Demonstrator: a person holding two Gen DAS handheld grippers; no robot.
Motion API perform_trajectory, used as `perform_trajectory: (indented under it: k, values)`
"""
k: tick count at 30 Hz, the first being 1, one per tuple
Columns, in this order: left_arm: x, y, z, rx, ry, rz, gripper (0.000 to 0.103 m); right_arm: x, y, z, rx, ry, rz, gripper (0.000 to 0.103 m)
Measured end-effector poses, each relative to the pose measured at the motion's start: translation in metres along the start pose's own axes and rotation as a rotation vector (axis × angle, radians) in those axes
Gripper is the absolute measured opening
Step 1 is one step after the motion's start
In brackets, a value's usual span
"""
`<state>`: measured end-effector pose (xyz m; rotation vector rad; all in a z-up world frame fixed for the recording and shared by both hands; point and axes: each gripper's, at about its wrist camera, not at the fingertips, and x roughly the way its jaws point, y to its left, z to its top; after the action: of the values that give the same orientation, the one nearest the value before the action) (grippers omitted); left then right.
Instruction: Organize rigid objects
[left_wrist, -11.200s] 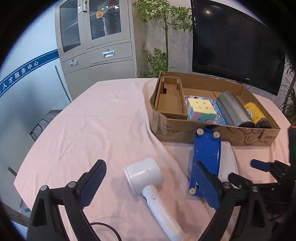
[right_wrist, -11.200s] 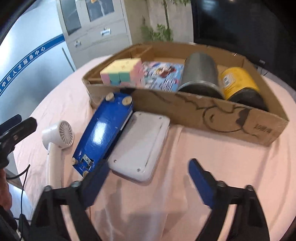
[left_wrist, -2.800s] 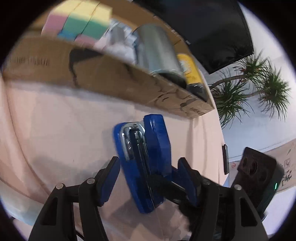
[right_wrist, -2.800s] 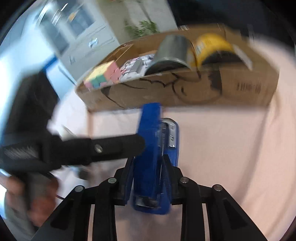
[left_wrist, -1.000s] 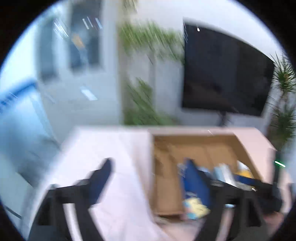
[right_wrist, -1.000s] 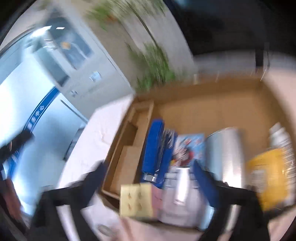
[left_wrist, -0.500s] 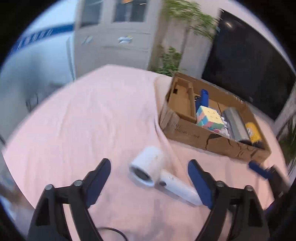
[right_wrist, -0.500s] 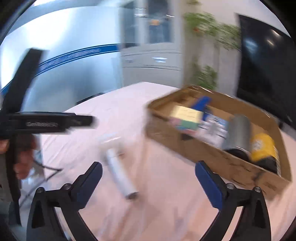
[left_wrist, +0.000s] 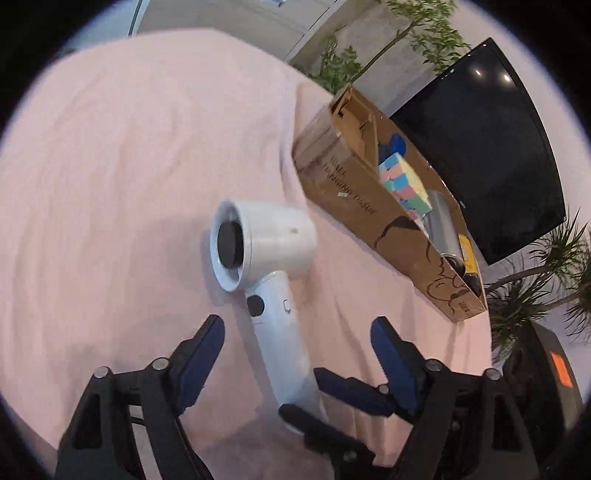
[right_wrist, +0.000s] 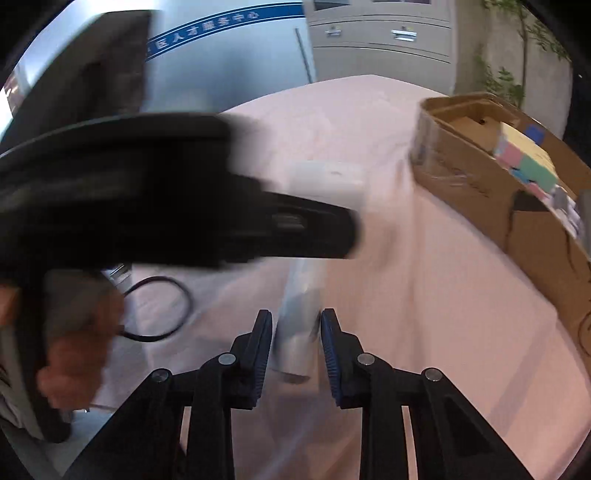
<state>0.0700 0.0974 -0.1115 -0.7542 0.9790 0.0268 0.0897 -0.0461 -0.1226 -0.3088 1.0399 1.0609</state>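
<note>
A white hair dryer (left_wrist: 264, 258) lies on the pink tablecloth, barrel to the far left, handle toward me. My left gripper (left_wrist: 297, 338) is open, its fingers on either side of the handle. My right gripper (right_wrist: 296, 332) is shut on the lower end of the handle (right_wrist: 297, 325); its dark fingers also show in the left wrist view (left_wrist: 347, 387). The cardboard box (left_wrist: 354, 195) at the right holds a pastel cube (left_wrist: 404, 184), a blue stapler (left_wrist: 393, 144), a silver can and a yellow can.
The left hand-held unit (right_wrist: 147, 192) crosses the right wrist view, blurred. A black cable (right_wrist: 162, 306) loops at the table's left edge. A black TV (left_wrist: 487, 140), plants and a grey cabinet (right_wrist: 380, 40) stand behind the table.
Both grippers swung from the box down to the hair dryer. The right gripper closed on its handle; the left gripper came low over it, still open.
</note>
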Motion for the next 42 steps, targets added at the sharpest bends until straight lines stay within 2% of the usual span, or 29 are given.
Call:
perform_trajectory:
  k: [1, 2, 3, 4, 6, 8, 11, 14, 17, 19, 22, 24, 26, 29, 32, 34, 37, 38, 39, 40, 41, 42]
  values:
    - [0.003, 0.004, 0.000, -0.011, 0.023, -0.006, 0.059, 0.005, -0.002, 0.001, 0.038, 0.007, 0.003, 0.029]
    - [0.011, 0.010, 0.000, -0.025, 0.065, -0.005, 0.037, 0.010, -0.005, 0.002, 0.070, 0.020, 0.009, 0.030]
    - [0.016, 0.013, 0.000, -0.031, 0.097, -0.013, 0.035, 0.019, -0.007, 0.002, 0.106, 0.048, 0.017, 0.030]
    - [0.016, 0.013, -0.001, -0.029, 0.100, -0.030, 0.033, 0.018, -0.005, 0.001, 0.107, 0.029, 0.001, 0.030]
    - [0.018, 0.008, 0.002, -0.001, 0.098, -0.008, 0.032, 0.020, 0.003, 0.002, 0.093, 0.032, -0.033, 0.029]
    - [0.016, 0.001, 0.006, 0.025, 0.087, 0.017, 0.031, 0.018, 0.005, 0.005, 0.140, 0.015, -0.029, 0.029]
    - [0.005, -0.016, 0.022, 0.077, 0.035, 0.007, 0.031, 0.000, 0.004, 0.019, 0.166, -0.073, -0.047, 0.029]
    - [-0.016, -0.049, 0.061, 0.171, -0.027, -0.018, 0.031, -0.030, -0.009, 0.054, 0.174, -0.192, -0.085, 0.029]
    - [-0.027, -0.096, 0.121, 0.298, -0.096, -0.032, 0.030, -0.057, -0.032, 0.100, 0.184, -0.296, -0.144, 0.029]
    - [-0.021, -0.119, 0.159, 0.357, -0.108, -0.052, 0.030, -0.067, -0.059, 0.136, 0.237, -0.334, -0.166, 0.029]
    - [0.013, -0.146, 0.217, 0.416, -0.055, -0.045, 0.030, -0.063, -0.111, 0.174, 0.361, -0.311, -0.149, 0.029]
    - [0.038, -0.149, 0.241, 0.414, 0.007, -0.060, 0.030, -0.050, -0.138, 0.194, 0.429, -0.271, -0.148, 0.029]
    - [0.069, -0.144, 0.262, 0.396, 0.089, -0.060, 0.030, -0.031, -0.168, 0.204, 0.516, -0.209, -0.111, 0.029]
    - [0.113, -0.130, 0.275, 0.371, 0.189, -0.067, 0.031, -0.011, -0.202, 0.209, 0.614, -0.127, -0.068, 0.029]
    - [0.140, -0.117, 0.274, 0.328, 0.255, -0.090, 0.031, 0.005, -0.214, 0.200, 0.657, -0.066, -0.084, 0.030]
    - [0.148, -0.110, 0.268, 0.334, 0.280, -0.085, 0.031, 0.012, -0.215, 0.196, 0.658, -0.030, -0.092, 0.030]
    - [0.147, -0.108, 0.261, 0.372, 0.289, -0.044, 0.031, 0.012, -0.219, 0.191, 0.667, -0.044, -0.067, 0.033]
    - [0.143, -0.110, 0.260, 0.376, 0.288, -0.036, 0.032, 0.005, -0.219, 0.190, 0.670, -0.054, -0.071, 0.040]
    - [0.134, -0.112, 0.257, 0.400, 0.261, -0.009, 0.032, -0.004, -0.220, 0.190, 0.667, -0.071, -0.081, 0.047]
    - [0.120, -0.114, 0.256, 0.431, 0.207, 0.011, 0.033, -0.018, -0.211, 0.183, 0.642, -0.103, -0.109, 0.058]
    - [0.095, -0.118, 0.250, 0.484, 0.107, 0.060, 0.035, -0.029, -0.209, 0.177, 0.621, -0.142, -0.130, 0.070]
    - [0.076, -0.121, 0.244, 0.519, 0.023, 0.098, 0.038, -0.051, -0.200, 0.164, 0.600, -0.204, -0.174, 0.076]
